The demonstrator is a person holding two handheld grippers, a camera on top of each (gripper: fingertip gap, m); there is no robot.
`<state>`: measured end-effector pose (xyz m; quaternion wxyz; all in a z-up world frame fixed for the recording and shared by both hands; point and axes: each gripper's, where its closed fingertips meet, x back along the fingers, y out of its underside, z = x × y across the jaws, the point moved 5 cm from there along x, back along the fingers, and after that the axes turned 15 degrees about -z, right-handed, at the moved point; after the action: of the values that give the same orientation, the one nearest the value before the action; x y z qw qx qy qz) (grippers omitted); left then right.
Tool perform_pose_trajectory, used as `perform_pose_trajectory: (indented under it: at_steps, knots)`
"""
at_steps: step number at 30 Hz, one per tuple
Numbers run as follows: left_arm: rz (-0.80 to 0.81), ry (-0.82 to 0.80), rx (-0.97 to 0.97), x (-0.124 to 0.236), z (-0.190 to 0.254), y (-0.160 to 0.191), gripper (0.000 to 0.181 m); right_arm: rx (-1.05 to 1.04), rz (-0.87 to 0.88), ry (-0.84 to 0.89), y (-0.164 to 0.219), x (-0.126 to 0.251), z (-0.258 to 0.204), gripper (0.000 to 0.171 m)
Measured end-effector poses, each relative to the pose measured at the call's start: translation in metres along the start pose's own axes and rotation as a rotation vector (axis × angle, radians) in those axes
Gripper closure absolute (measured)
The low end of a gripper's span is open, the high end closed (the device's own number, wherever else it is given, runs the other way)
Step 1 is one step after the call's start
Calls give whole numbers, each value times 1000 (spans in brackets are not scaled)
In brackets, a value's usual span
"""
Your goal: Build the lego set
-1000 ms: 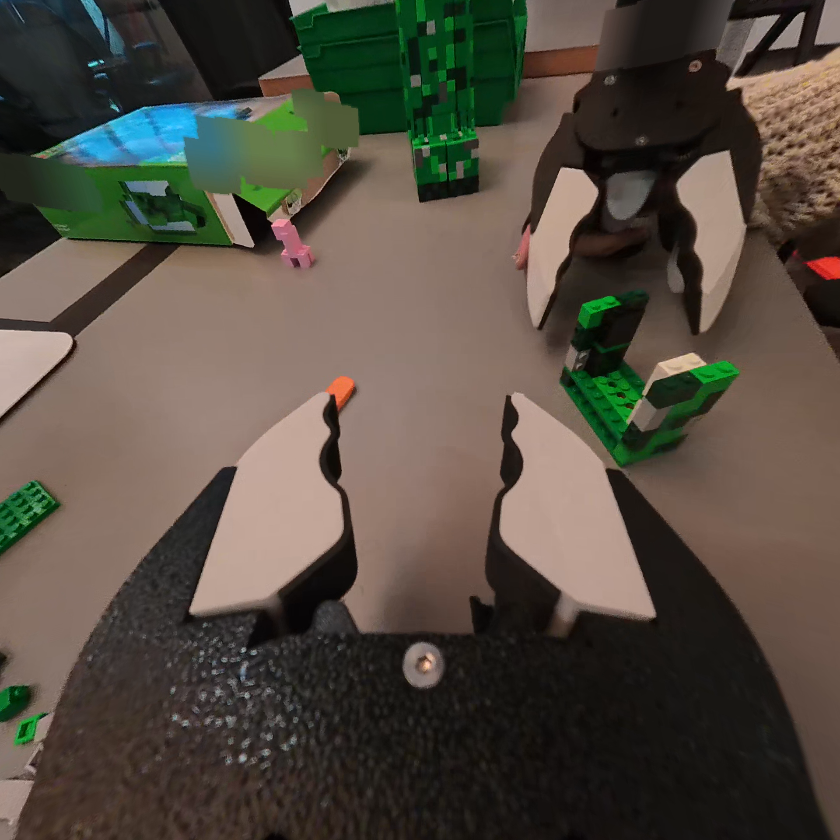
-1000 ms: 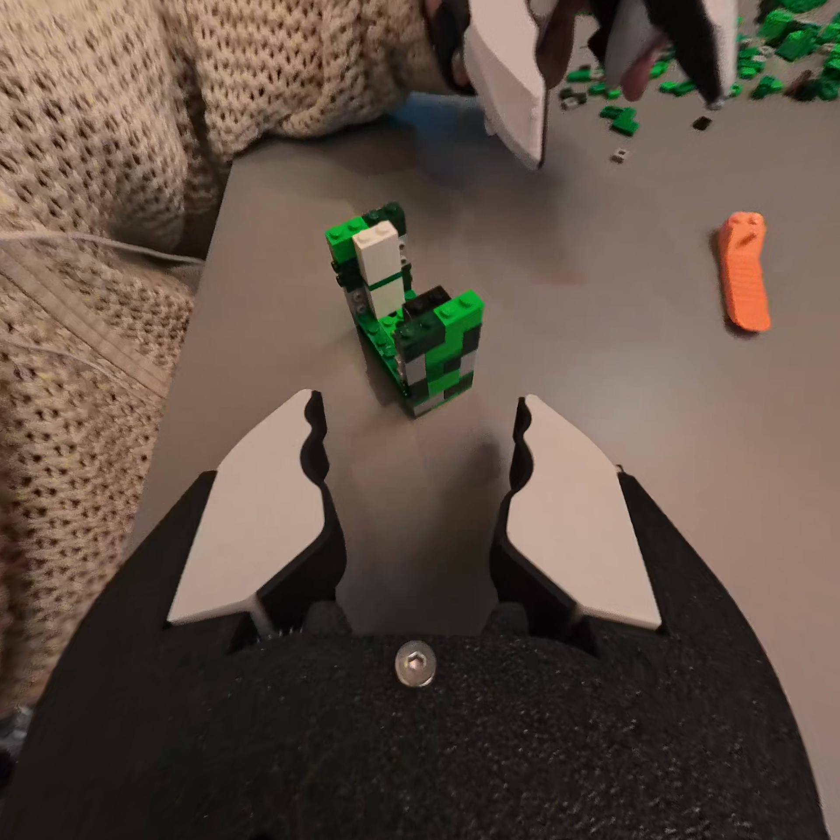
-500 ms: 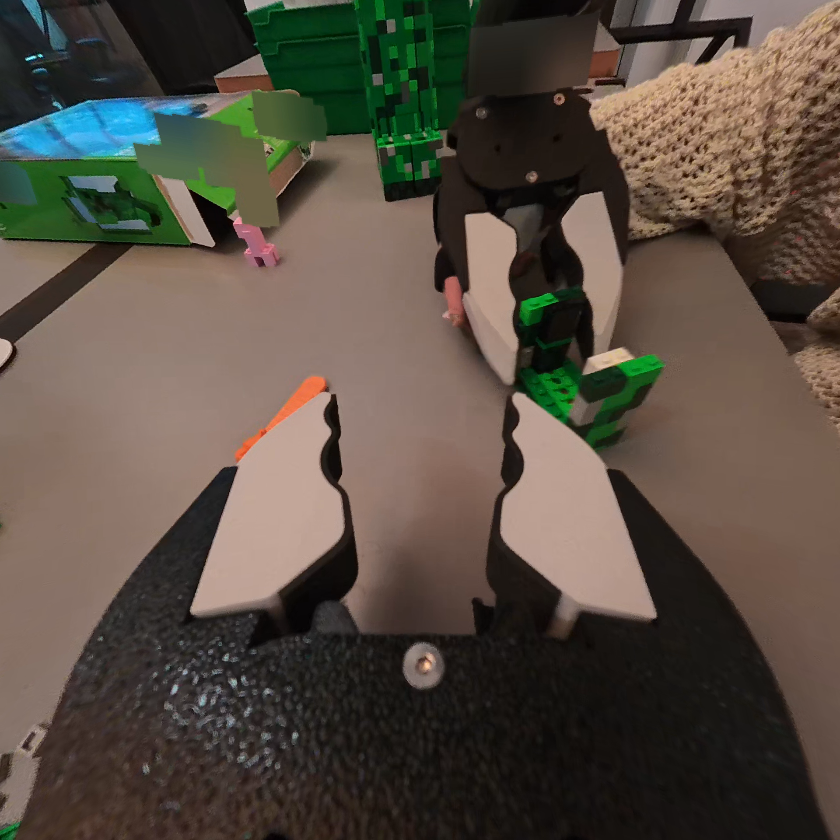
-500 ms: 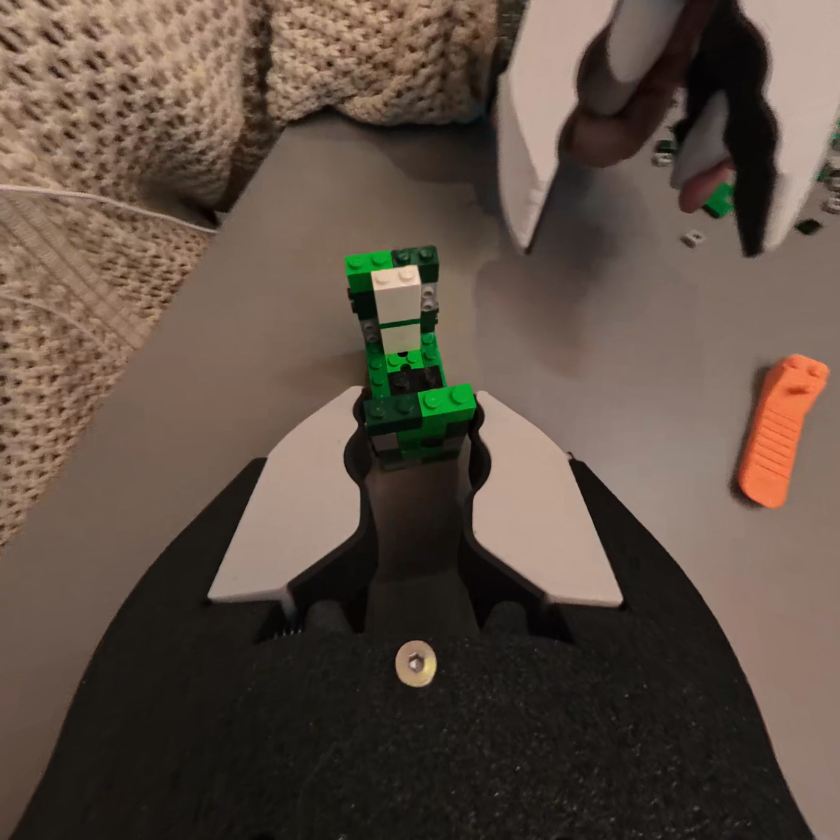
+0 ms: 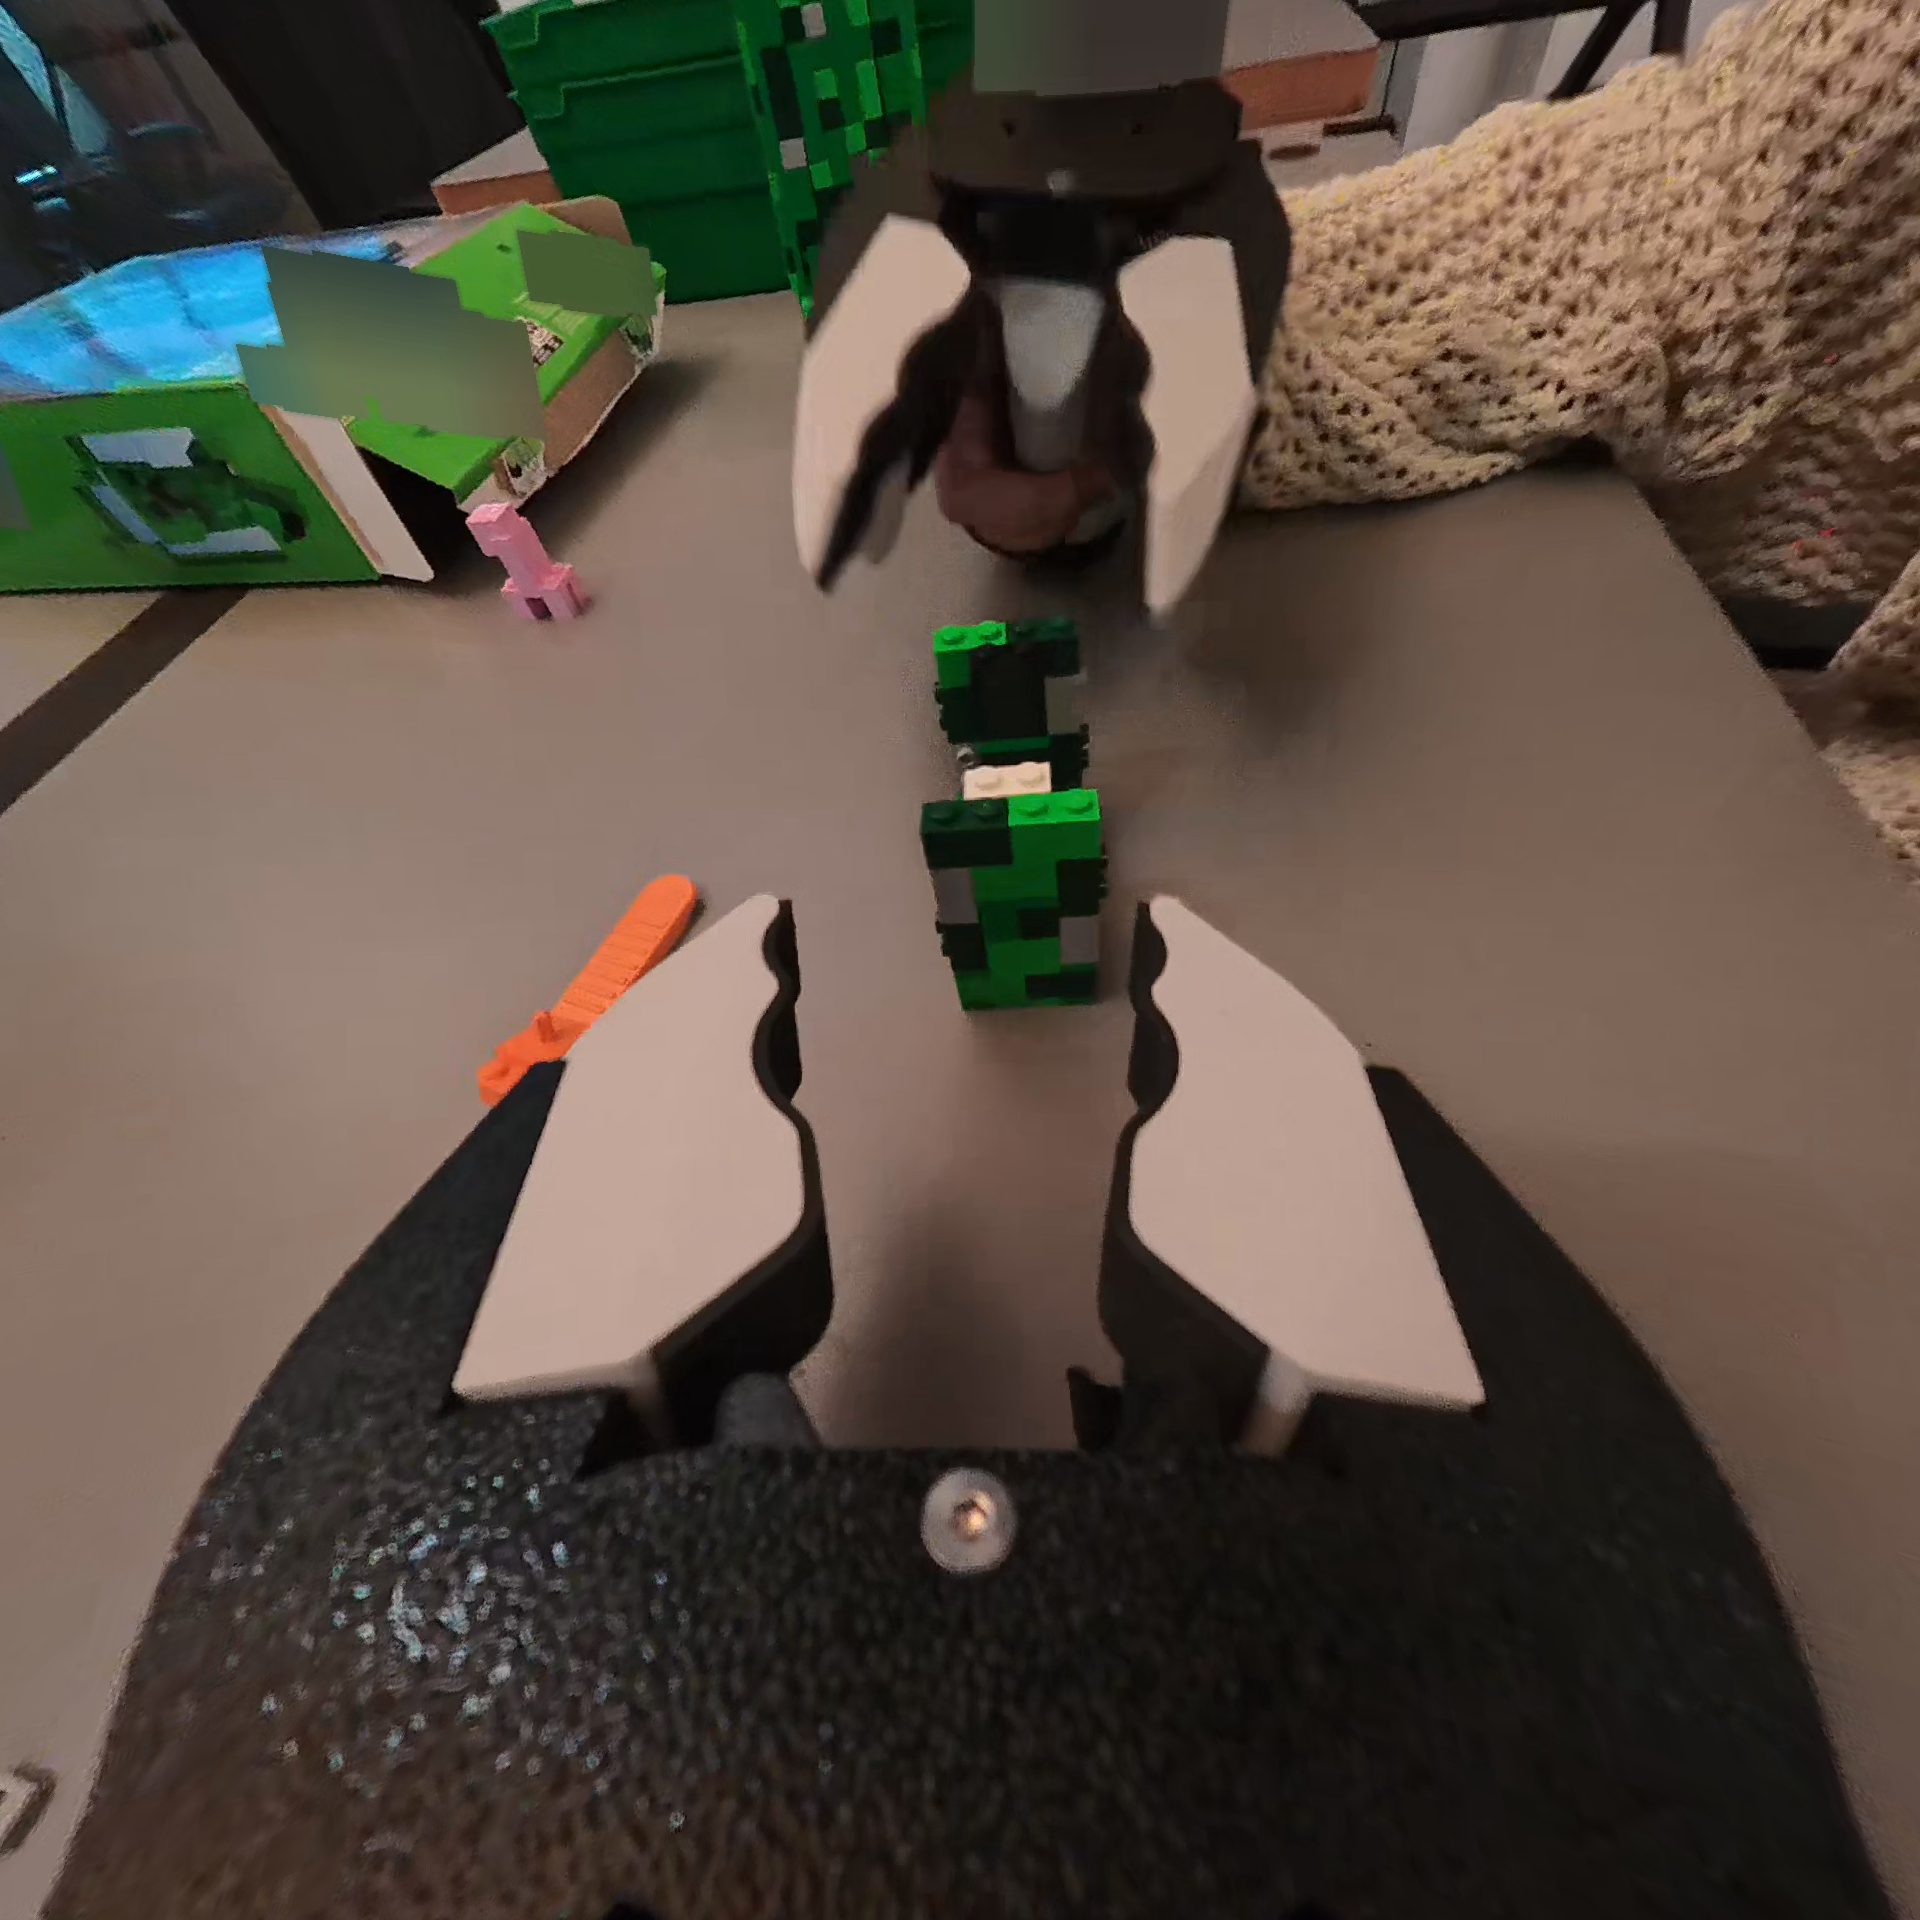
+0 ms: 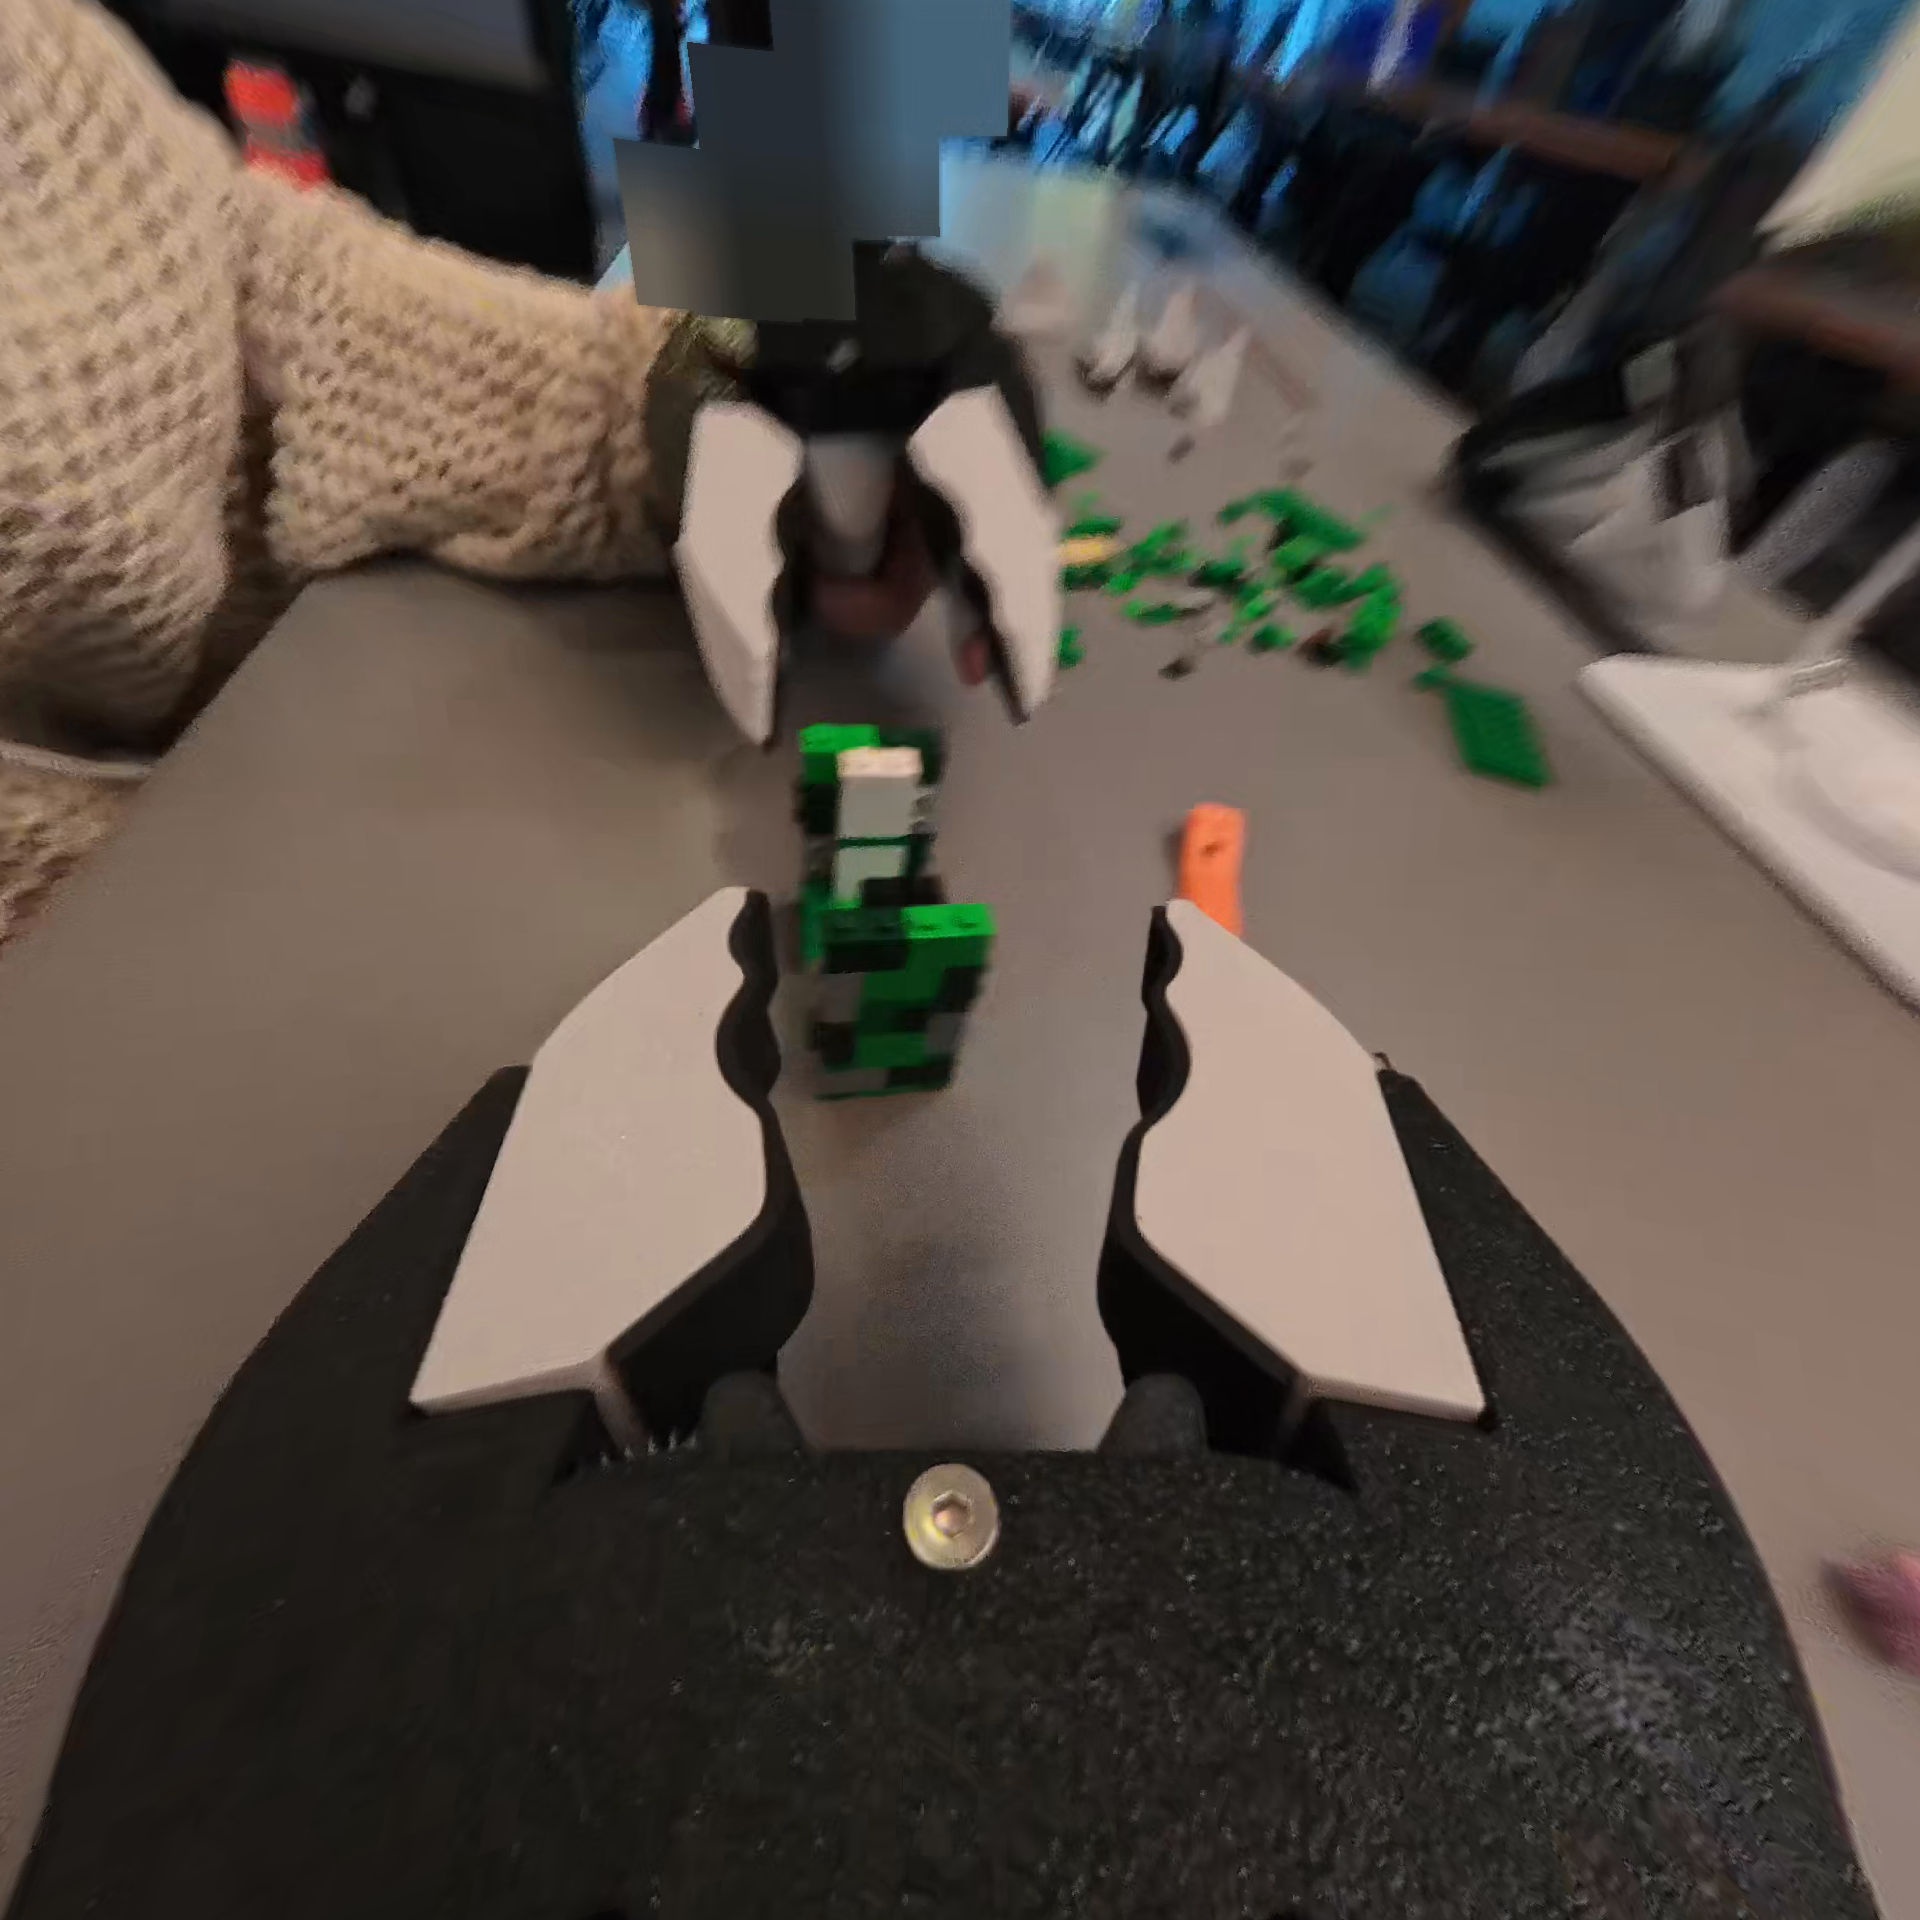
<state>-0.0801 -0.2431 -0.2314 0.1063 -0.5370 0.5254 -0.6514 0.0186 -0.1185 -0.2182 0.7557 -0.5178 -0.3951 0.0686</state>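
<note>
The small green, black and white lego build [image 5: 1013,904] stands on the grey table [image 5: 1455,935], free of both grippers. In the left wrist view my left gripper [image 5: 961,914] is open, its fingertips either side of the build's near end without touching it. My right gripper [image 5: 992,592] hangs open just beyond the build's far end. In the right wrist view, which is blurred, the build [image 6: 894,987] sits just ahead of my open right gripper [image 6: 954,909], close to its left finger. The left gripper [image 6: 891,717] faces it from behind.
An orange brick separator [image 5: 592,987] lies left of the build. A green set box [image 5: 208,457], a pink figure [image 5: 530,566], a tall green figure [image 5: 831,104] and green bins [image 5: 644,125] stand farther back. Loose green pieces [image 6: 1278,582] and a white sheet [image 6: 1766,769] lie beyond. A knitted sleeve [image 5: 1558,312] rests at the table's right edge. The gap from one gripper's tips to the other's is roughly 8 cm. My left tips are roughly 8 cm from the orange brick separator [image 5: 592,987]. Look for it in the right wrist view [image 6: 1204,886] too.
My right gripper was shut on the build half a second ago; it has opened and drawn back. My left gripper has swung round into line with the build, facing the right gripper.
</note>
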Motion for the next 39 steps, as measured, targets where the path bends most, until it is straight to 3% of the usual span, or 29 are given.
perform_pose_trajectory:
  at_steps: [6, 12, 15, 18, 22, 25, 30, 39]
  knots:
    - [-35, 45, 41, -7, 10, -6, 134, -137, 267, 380, 4, 31, 44, 107]
    - [-44, -71, 49, 6, -1, -8, 144, -177, 303, 441, 7, 39, 51, 113]
    - [-152, -220, 47, 38, -18, 8, 146, -196, 313, 442, 7, 40, 53, 115]
    - [-282, -435, 196, 96, -49, 45, 147, -232, 326, 429, 9, 42, 57, 117]
    - [-454, -463, 304, 137, -73, 85, 132, -279, 355, 406, 10, 44, 63, 119]
    - [-631, -406, 197, 137, -89, 103, 132, -315, 372, 384, 11, 45, 66, 119]
    - [-783, -221, 211, 127, -107, 115, 134, -355, 395, 374, 12, 48, 68, 120]
    - [-934, -97, 295, 121, -119, 132, 136, -311, 359, 372, 9, 43, 64, 121]
